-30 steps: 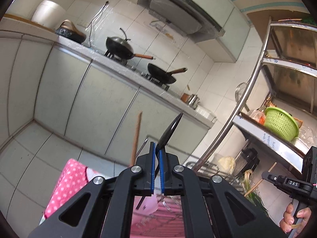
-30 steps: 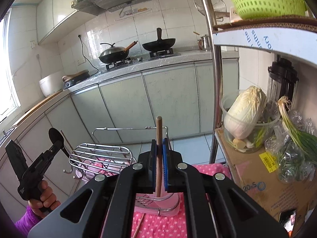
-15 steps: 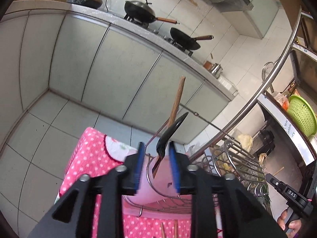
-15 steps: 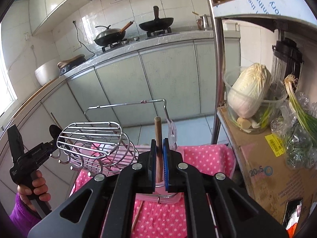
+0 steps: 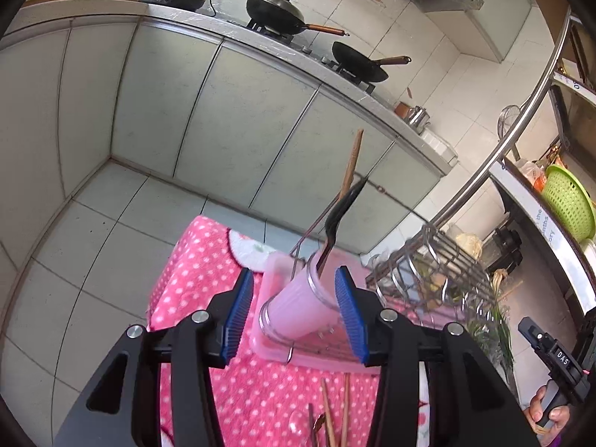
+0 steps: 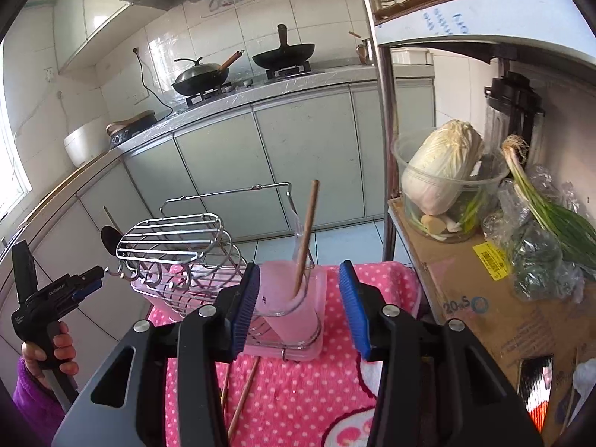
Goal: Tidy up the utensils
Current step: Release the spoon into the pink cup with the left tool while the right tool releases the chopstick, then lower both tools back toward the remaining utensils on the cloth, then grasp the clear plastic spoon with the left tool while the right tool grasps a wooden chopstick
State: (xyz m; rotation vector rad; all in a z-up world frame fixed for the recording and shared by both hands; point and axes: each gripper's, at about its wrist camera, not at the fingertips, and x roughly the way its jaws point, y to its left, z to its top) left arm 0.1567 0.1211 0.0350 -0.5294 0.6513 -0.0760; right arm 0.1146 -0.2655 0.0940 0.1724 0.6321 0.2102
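Upright, wooden chopstick leans top-right in pink cup.

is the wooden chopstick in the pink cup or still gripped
In the cup: the wooden chopstick leans in the pink cup, clear of the opening right gripper.

Translucent plastic cup, wooden chopstick, shiny wire rack, fuzzy cloth.

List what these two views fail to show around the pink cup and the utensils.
- Cup base, left wrist view: claw pads cover its sides.
- Chopsticks on the cloth: cut off by the bottom edge, left wrist view.
- Ladle handle, right wrist view: hidden behind the wire rack.
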